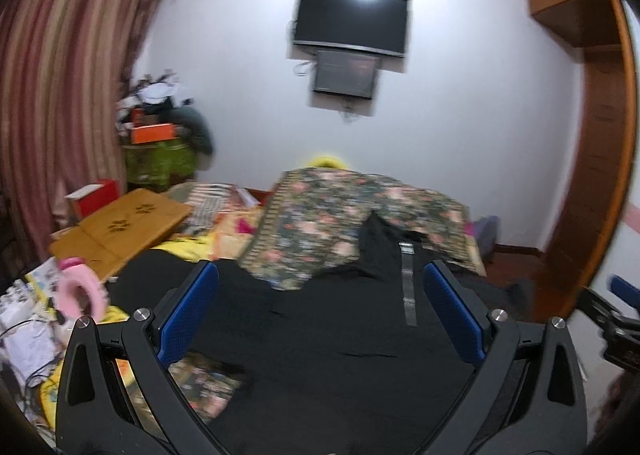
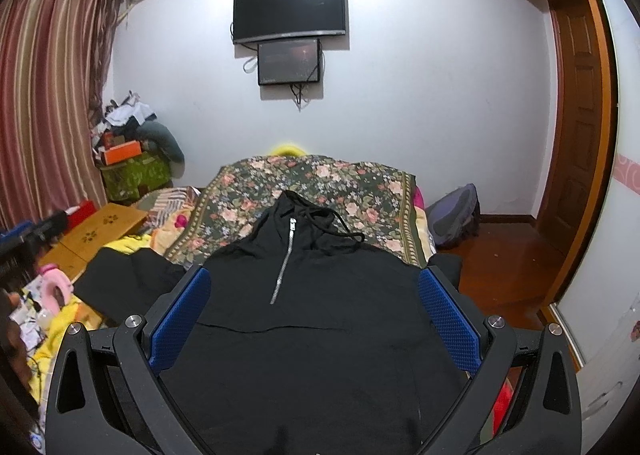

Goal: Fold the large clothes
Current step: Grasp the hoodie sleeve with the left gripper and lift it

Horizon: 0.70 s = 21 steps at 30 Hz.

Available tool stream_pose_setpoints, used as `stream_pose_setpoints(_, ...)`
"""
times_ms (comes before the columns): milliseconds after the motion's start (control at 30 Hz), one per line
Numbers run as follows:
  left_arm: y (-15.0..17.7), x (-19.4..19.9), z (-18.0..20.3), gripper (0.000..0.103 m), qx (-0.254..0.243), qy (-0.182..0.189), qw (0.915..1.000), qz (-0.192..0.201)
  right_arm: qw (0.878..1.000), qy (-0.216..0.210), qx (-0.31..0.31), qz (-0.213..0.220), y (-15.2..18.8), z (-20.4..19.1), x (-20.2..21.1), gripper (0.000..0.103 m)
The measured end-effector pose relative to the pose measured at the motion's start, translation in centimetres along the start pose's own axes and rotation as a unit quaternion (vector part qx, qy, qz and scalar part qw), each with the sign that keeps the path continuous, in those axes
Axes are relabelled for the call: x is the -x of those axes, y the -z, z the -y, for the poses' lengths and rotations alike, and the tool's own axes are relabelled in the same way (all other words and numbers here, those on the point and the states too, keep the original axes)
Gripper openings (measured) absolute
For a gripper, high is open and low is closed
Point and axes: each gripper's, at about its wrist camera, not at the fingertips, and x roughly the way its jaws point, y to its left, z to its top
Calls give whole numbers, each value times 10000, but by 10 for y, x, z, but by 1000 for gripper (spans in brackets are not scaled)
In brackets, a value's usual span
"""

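Note:
A large black zip hoodie (image 2: 312, 319) lies spread face up on the bed, hood and drawstrings pointing away, silver zipper (image 2: 285, 259) down its chest. My right gripper (image 2: 314, 287) hovers over its lower body, open, nothing between the blue pads (image 2: 180, 315). In the left wrist view the same hoodie (image 1: 320, 335) shows blurred, its zipper (image 1: 408, 287) to the right of centre. My left gripper (image 1: 320, 287) is open above the cloth, holding nothing. The right gripper's tip (image 1: 616, 307) pokes in at the right edge there.
A floral blanket (image 2: 320, 183) covers the far half of the bed. A wooden lap table (image 2: 96, 235), a pink ring toy (image 2: 54, 287) and loose papers clutter the left side. A backpack (image 2: 456, 219) sits on the wooden floor right; a door (image 2: 576, 115) beyond.

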Motion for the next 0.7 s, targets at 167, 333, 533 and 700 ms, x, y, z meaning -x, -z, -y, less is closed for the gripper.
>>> stream_pose_setpoints(167,-4,-36,-50,103,161,-764,9969,-30,9998,119,-34,-150,0,1,-21,103)
stream_pose_setpoints(333,0,-76,-108,103,415,-1243,9911,-229,9992,240,116,-293,-2,-1,-43,103)
stream_pose_setpoints(533,22,-143,-187,103,1006,-1539,9770,-1084,9975,358,117,-595,-3,2,-72,103)
stream_pose_setpoints(700,55,-182,-246,103,1671,-1547,9561,-1844,9946,423,109,-942,0,6,-97,103)
